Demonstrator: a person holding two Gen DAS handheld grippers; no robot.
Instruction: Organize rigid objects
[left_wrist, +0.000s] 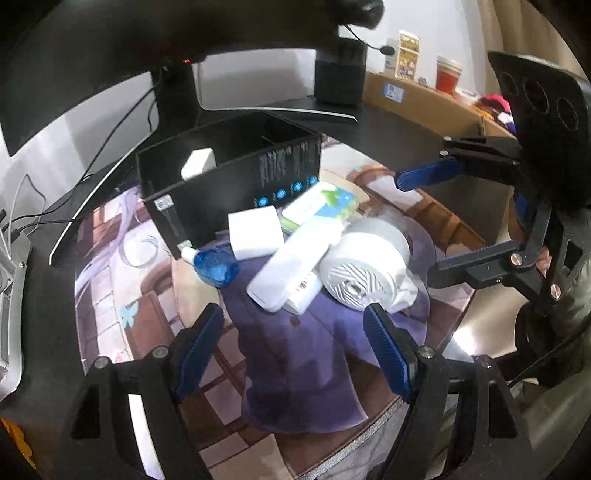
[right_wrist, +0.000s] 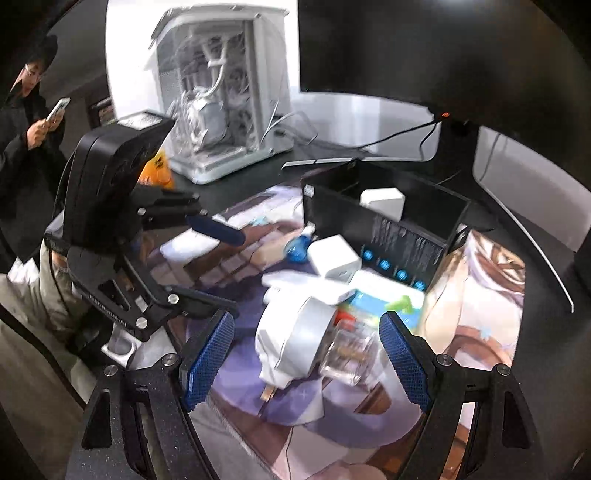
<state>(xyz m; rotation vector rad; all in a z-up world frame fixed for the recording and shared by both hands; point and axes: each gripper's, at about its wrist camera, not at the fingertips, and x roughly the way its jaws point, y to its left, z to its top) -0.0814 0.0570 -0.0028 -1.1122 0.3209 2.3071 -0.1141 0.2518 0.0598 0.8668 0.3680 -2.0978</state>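
A pile of objects lies on the printed desk mat: a white round vented device (left_wrist: 360, 271) (right_wrist: 301, 338), a long white box (left_wrist: 295, 262), a white cube (left_wrist: 255, 232) (right_wrist: 334, 260), a blue bottle (left_wrist: 212, 266) (right_wrist: 297, 247), a green-blue packet (left_wrist: 319, 203) (right_wrist: 384, 301) and a clear jar (right_wrist: 347, 354) on its side. Behind them stands a black open box (left_wrist: 236, 177) (right_wrist: 402, 236) with another white cube (left_wrist: 197, 162) (right_wrist: 382, 201) inside. My left gripper (left_wrist: 293, 350) (right_wrist: 218, 266) hovers open short of the pile. My right gripper (right_wrist: 306, 358) (left_wrist: 432, 221) is open too, with the round device and jar just ahead of its pads.
A dark curved monitor (left_wrist: 92, 55) (right_wrist: 443, 48) overhangs the back of the desk, with cables beneath it. A white PC case (right_wrist: 221, 92) stands at the back left. A person (right_wrist: 33, 122) holding a phone stands at far left. A cardboard box (left_wrist: 421, 99) carries a red cup (left_wrist: 447, 74).
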